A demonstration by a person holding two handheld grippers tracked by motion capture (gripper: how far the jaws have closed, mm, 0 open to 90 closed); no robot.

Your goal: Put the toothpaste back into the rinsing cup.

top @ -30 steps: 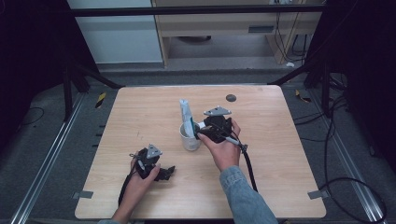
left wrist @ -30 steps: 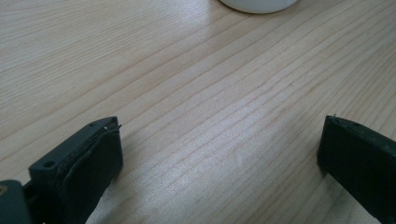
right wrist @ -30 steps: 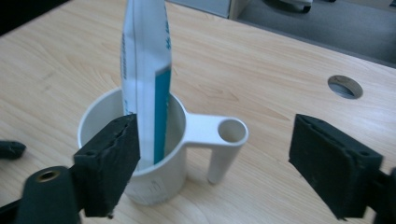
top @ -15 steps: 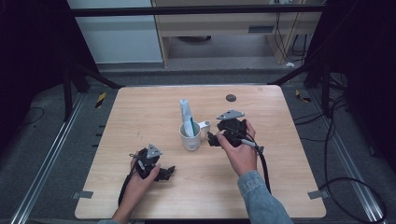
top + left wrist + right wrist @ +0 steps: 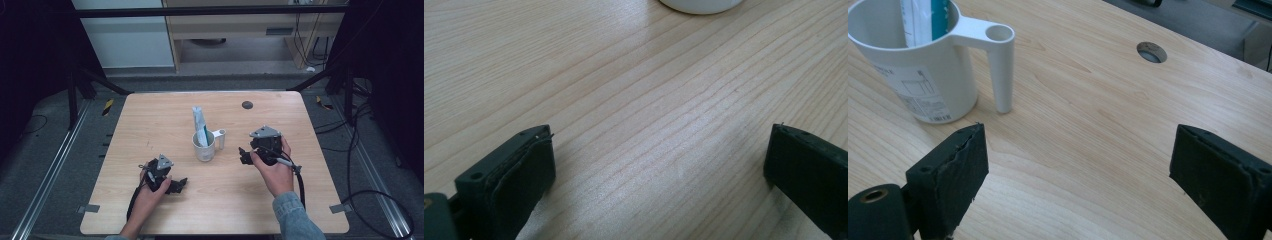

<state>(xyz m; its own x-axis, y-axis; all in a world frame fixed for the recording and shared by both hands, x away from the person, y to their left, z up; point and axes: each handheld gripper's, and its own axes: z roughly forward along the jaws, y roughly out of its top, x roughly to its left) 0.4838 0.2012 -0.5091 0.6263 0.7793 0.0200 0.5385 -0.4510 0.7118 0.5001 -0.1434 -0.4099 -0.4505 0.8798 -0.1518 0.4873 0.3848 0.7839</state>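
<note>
Wooden table (image 5: 150,125), pale grain, one round grommet hole (image 5: 247,105) near its far edge; dark room, cabinet beyond.

Item 1: white plastic cup (image 5: 204,146), upright at the table's middle, with a hollow handle post (image 5: 999,70) on its right side. I judge it light, rigid and smooth, so liable to tip or slide if nudged; I would take it across the rim wall or at the handle.

Item 2: toothpaste tube (image 5: 199,126), standing inside the cup, leaning on the rim. Probably soft and squashable; hold it by the flat upper end.

Item 3: my right gripper (image 5: 243,156), jaws spread wide, holding nothing, to the right of the cup and apart from it.

Item 4: my left gripper (image 5: 181,184), jaws spread, resting low near the table's front.

Change noted: a second ago the right gripper was at the cup; it has drawn back rightward. Left unmoved.
</note>
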